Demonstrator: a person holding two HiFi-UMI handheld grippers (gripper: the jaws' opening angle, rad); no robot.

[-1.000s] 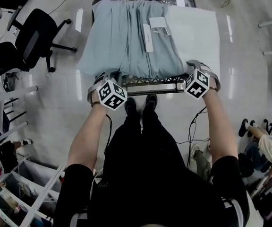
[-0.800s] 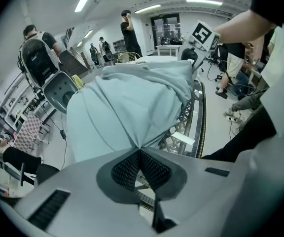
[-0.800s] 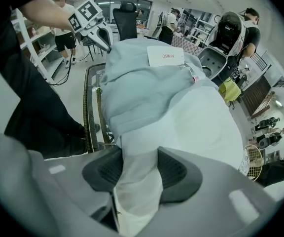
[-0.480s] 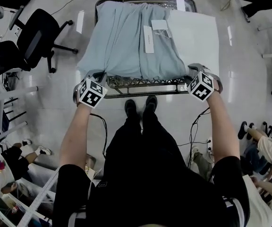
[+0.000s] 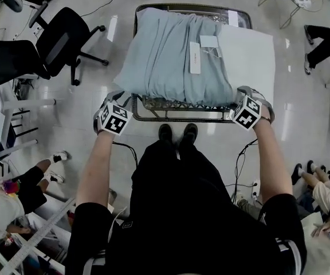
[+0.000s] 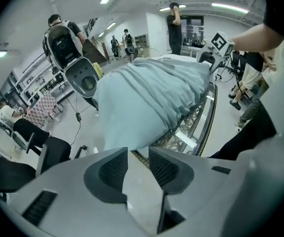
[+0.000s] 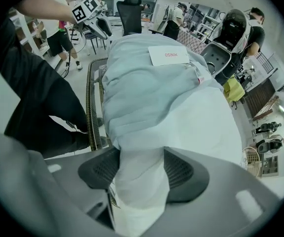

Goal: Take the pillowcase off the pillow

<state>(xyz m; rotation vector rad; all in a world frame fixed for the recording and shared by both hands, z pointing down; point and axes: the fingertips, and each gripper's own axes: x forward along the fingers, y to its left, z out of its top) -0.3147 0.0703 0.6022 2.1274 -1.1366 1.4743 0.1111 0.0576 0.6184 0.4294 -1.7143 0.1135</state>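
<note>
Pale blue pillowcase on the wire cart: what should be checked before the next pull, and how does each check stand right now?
1. Right tool grips the white pillow: ok. Its jaws have just been opening, yet the pads press on the white corner between them.
2. Left tool grips the pale blue fabric pillowcase: not ok. Its jaws have just been opening, nothing is between them, and the blue edge lies just beyond the tips.
3. Pillow partly bared: ok. White shows on the right tool's side.
4. Pillow rests on the metal wire cart: ok.
5. Pillowcase free of the cart's mesh: cannot tell.
</note>
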